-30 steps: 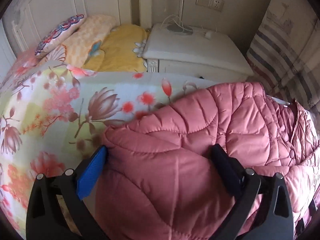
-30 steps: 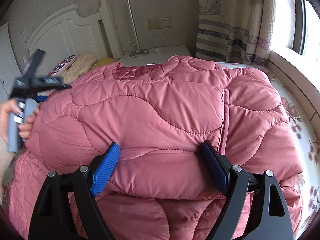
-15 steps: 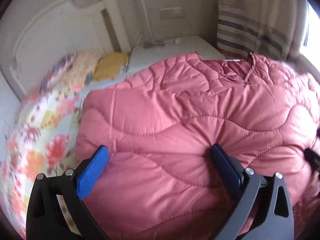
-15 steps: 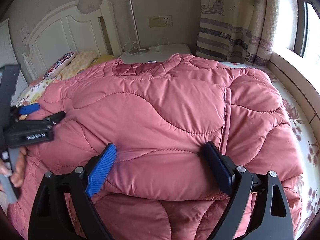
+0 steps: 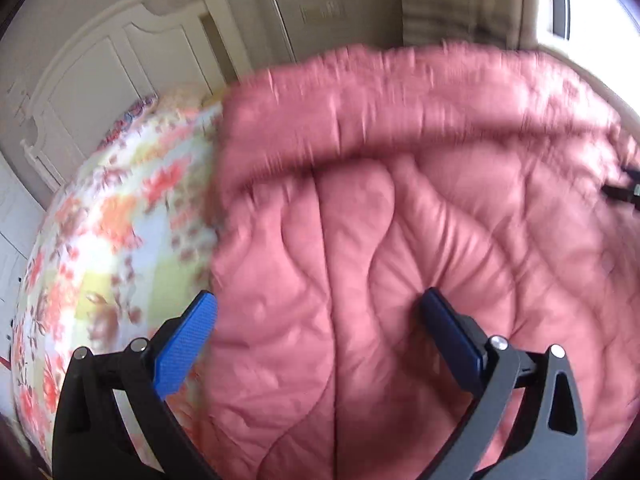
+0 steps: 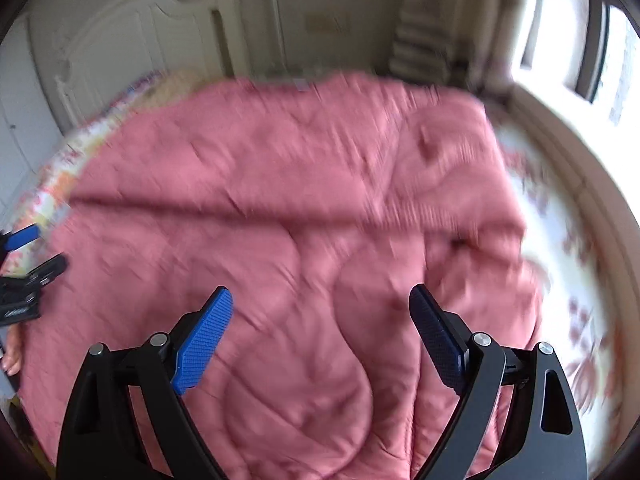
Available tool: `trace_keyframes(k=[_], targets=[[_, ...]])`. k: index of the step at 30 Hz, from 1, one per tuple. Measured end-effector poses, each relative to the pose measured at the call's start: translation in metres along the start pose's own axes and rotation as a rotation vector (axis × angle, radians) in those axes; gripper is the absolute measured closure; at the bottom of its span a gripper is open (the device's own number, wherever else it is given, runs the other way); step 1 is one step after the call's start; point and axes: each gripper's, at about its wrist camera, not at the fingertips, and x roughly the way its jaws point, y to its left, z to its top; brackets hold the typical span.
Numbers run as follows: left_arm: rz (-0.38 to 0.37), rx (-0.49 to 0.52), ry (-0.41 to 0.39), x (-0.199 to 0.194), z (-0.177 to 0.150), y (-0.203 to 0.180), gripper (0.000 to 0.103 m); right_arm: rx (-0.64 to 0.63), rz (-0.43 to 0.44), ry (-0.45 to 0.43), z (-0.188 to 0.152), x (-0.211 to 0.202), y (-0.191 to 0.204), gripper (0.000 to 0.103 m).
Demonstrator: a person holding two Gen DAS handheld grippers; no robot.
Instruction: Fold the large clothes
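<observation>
A large pink quilted jacket lies folded on the bed, a fold edge running across its middle; it fills the right wrist view too. My left gripper is open above the jacket's near left edge, holding nothing. My right gripper is open above the jacket's near part, also empty. The left gripper shows at the left edge of the right wrist view. Both views are motion-blurred.
A floral bedsheet covers the bed left of the jacket, and also to its right. A white headboard and pillows stand at the back. A curtain and window are at the right.
Both grippers have pulled back and up from the jacket, which now lies lower and flatter. The left view swung right from the bedside table to face the jacket.
</observation>
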Motion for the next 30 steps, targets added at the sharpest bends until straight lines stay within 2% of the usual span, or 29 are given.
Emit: trace_keyframes(k=[1, 2, 4, 6, 10, 13, 14, 15, 17, 19, 22, 24, 25, 27, 28, 30], targets=[[-0.012, -0.033, -0.012, -0.001, -0.002, 0.005, 0.002, -0.001, 0.0, -0.009, 0.0, -0.001, 0.001, 0.013], [-0.018, -0.055, 0.015, 0.0, 0.0, 0.008, 0.002, -0.005, -0.005, -0.006, 0.001, -0.004, 0.003, 0.012], [0.005, -0.093, 0.033, -0.006, 0.002, 0.011, 0.002, -0.004, -0.017, -0.001, 0.003, -0.012, 0.006, 0.012], [0.011, -0.098, -0.004, -0.023, 0.0, 0.008, 0.002, -0.015, 0.025, -0.009, 0.001, -0.028, 0.013, 0.012], [-0.035, -0.044, -0.024, -0.05, -0.022, -0.015, 0.002, -0.125, 0.053, -0.024, -0.026, -0.051, 0.037, 0.011], [0.016, 0.046, 0.014, -0.043, -0.048, -0.036, 0.002, -0.229, 0.036, 0.03, -0.061, -0.044, 0.05, 0.011], [0.02, 0.028, -0.03, -0.047, -0.054, -0.035, 0.002, -0.226, 0.042, 0.013, -0.069, -0.046, 0.05, 0.01], [0.013, 0.005, -0.022, -0.048, -0.057, -0.032, 0.002, -0.202, 0.06, -0.008, -0.075, -0.05, 0.044, 0.008], [-0.017, -0.03, 0.01, -0.054, -0.059, -0.024, 0.002, -0.171, 0.059, 0.008, -0.078, -0.056, 0.038, 0.008], [-0.011, -0.048, -0.022, -0.071, -0.066, -0.02, 0.002, -0.162, 0.04, -0.01, -0.085, -0.074, 0.033, 0.008], [-0.025, -0.039, -0.058, -0.09, -0.081, -0.027, 0.002, -0.195, 0.044, -0.03, -0.103, -0.092, 0.029, 0.008], [-0.058, -0.021, -0.035, -0.089, -0.092, -0.038, 0.002, -0.205, 0.063, -0.008, -0.12, -0.089, 0.028, 0.007], [-0.034, 0.003, -0.008, -0.083, -0.099, -0.05, 0.002, -0.202, 0.061, -0.002, -0.124, -0.085, 0.028, 0.006], [0.005, -0.019, -0.056, -0.086, -0.105, -0.054, 0.002, -0.18, 0.049, -0.043, -0.137, -0.092, 0.028, 0.006], [0.014, -0.034, -0.045, -0.088, -0.106, -0.056, 0.002, -0.172, 0.046, -0.04, -0.138, -0.094, 0.029, 0.006], [-0.005, -0.048, -0.051, -0.098, -0.109, -0.056, 0.002, -0.168, 0.039, -0.06, -0.142, -0.108, 0.031, 0.006]])
